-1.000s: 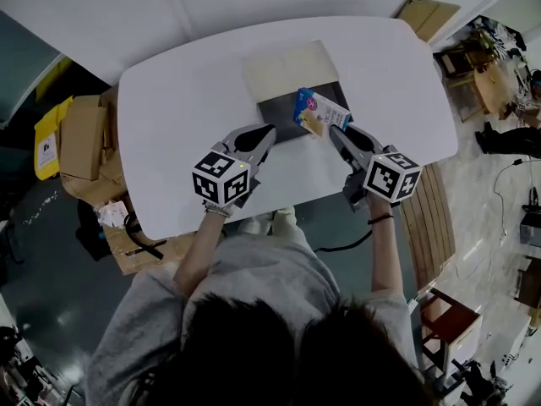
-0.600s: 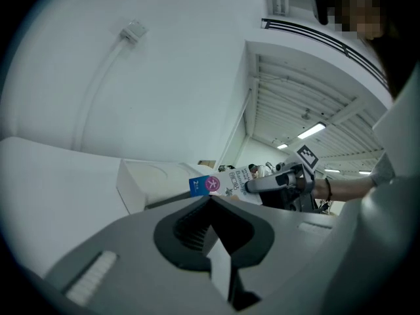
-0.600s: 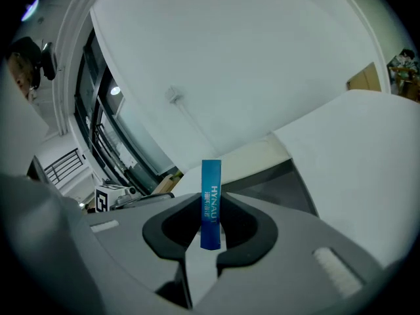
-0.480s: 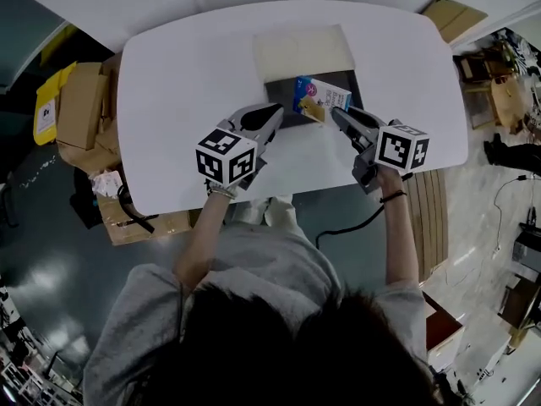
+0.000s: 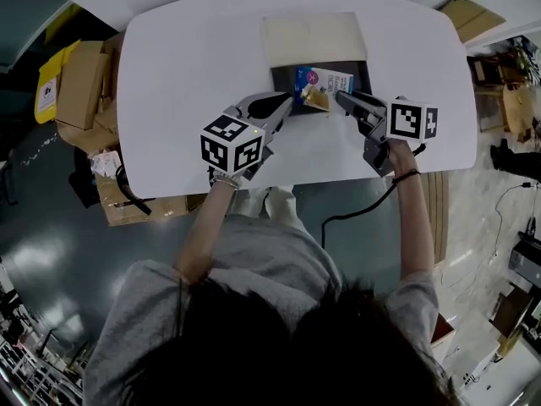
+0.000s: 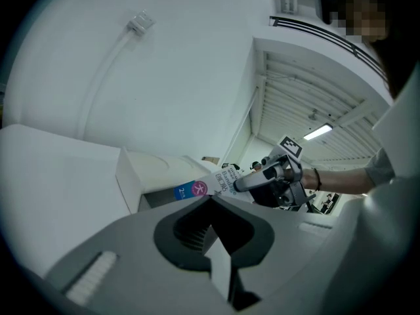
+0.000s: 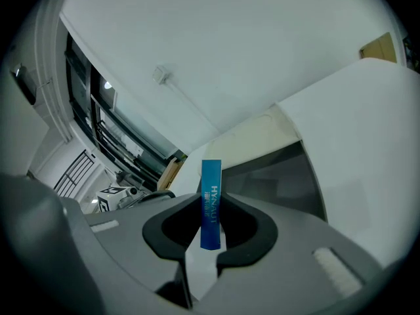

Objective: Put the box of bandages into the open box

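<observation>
Since the earlier frame, my right gripper (image 5: 340, 97) has carried the bandage box (image 5: 319, 83) farther over the open box (image 5: 362, 70). It points left, jaws clamped on the bandage box's thin edge. My left gripper (image 5: 290, 101) points right, jaws together and empty, tip just beside the bandage box. The bandage box is blue and white, tilted, over the dark interior.

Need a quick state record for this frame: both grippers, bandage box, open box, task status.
left gripper: jaws shut, empty, tip at the open box's near-left corner
right gripper: jaws shut on box of bandages
box of bandages: tilted, over the open box's dark inside, not released
open box: on table, lid folded back on far side
task status: placing not finished
</observation>
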A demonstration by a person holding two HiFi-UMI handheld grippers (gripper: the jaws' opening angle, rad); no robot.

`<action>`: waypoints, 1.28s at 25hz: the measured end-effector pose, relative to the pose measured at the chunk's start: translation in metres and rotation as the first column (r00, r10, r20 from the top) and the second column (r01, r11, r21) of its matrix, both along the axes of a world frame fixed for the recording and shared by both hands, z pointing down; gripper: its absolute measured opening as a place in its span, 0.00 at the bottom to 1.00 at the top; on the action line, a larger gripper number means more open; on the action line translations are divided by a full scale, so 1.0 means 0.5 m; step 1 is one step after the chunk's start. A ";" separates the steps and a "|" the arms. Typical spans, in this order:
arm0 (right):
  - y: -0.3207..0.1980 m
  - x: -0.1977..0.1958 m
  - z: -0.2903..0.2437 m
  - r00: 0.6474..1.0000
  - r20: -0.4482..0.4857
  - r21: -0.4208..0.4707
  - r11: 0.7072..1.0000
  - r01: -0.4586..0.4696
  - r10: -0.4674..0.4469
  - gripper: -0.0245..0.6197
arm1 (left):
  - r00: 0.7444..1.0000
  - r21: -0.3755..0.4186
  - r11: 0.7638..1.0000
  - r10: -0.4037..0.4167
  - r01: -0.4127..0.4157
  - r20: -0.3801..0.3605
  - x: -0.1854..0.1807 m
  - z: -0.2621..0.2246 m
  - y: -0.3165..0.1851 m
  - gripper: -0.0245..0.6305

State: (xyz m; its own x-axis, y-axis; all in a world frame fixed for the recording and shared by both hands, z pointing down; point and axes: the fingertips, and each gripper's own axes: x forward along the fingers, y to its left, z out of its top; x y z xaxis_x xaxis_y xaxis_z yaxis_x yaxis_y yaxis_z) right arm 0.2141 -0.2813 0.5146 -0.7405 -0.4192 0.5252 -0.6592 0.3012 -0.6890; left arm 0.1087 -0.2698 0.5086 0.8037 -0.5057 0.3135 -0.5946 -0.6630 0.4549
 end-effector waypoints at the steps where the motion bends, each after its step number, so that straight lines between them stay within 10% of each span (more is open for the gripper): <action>1: -0.003 0.000 0.002 1.000 0.001 -0.016 1.000 0.010 -0.010 0.18 | 1.000 -0.002 1.000 -0.002 0.002 0.001 0.002 0.001 0.000 0.03; 32: -0.075 -0.011 0.095 0.990 -0.033 -0.404 0.908 0.110 -0.135 0.19 | 0.999 -0.043 0.998 -0.052 0.051 -0.012 0.017 0.026 -0.011 0.03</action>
